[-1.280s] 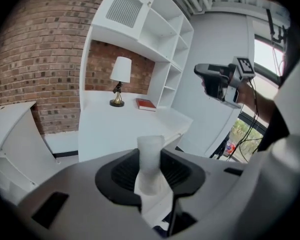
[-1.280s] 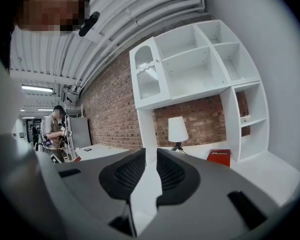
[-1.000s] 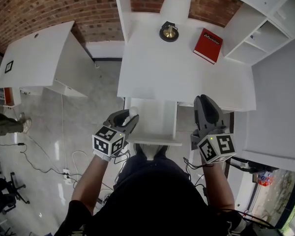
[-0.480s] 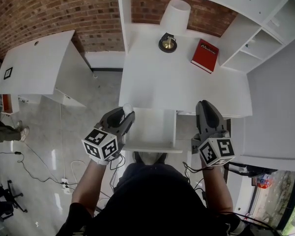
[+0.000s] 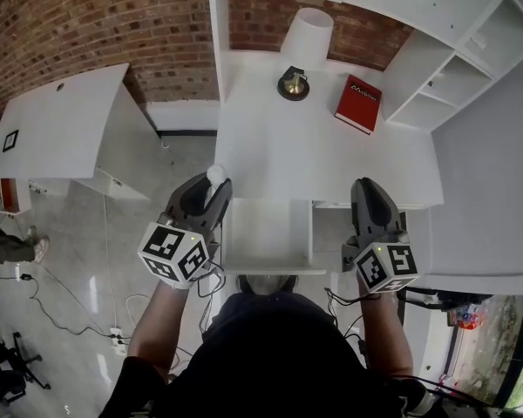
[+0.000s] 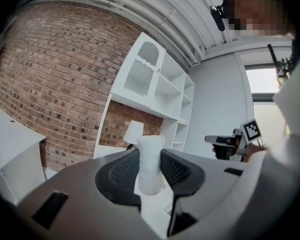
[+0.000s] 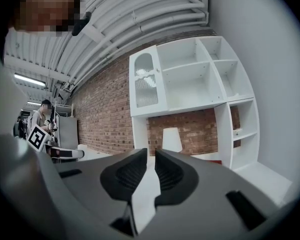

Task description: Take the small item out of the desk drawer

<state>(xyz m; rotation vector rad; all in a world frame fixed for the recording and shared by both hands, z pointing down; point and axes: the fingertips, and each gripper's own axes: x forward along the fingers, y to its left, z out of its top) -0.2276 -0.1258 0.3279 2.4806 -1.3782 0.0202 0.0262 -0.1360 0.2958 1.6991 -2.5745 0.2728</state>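
Note:
My left gripper (image 5: pixel 213 184) is shut on a small white cylindrical item (image 5: pixel 215 174), held upright above the left front corner of the white desk (image 5: pixel 314 146). In the left gripper view the white item (image 6: pixel 150 170) stands pinched between both pads. The open desk drawer (image 5: pixel 266 238) juts toward me between the two grippers, and its inside looks bare. My right gripper (image 5: pixel 367 188) hovers by the drawer's right side, over the desk's front edge. Its jaws are closing, with only a narrow gap and nothing between them in the right gripper view (image 7: pixel 151 156).
A white lamp (image 5: pixel 306 35) and a red book (image 5: pixel 358 104) sit at the back of the desk. White open shelves (image 5: pixel 458 68) rise at the right. A second white table (image 5: pixel 61 124) stands to the left. A brick wall runs behind.
My left gripper has risen and moved forward with the white item, from beside the drawer's front to the desk's left front corner. The right gripper has hardly shifted.

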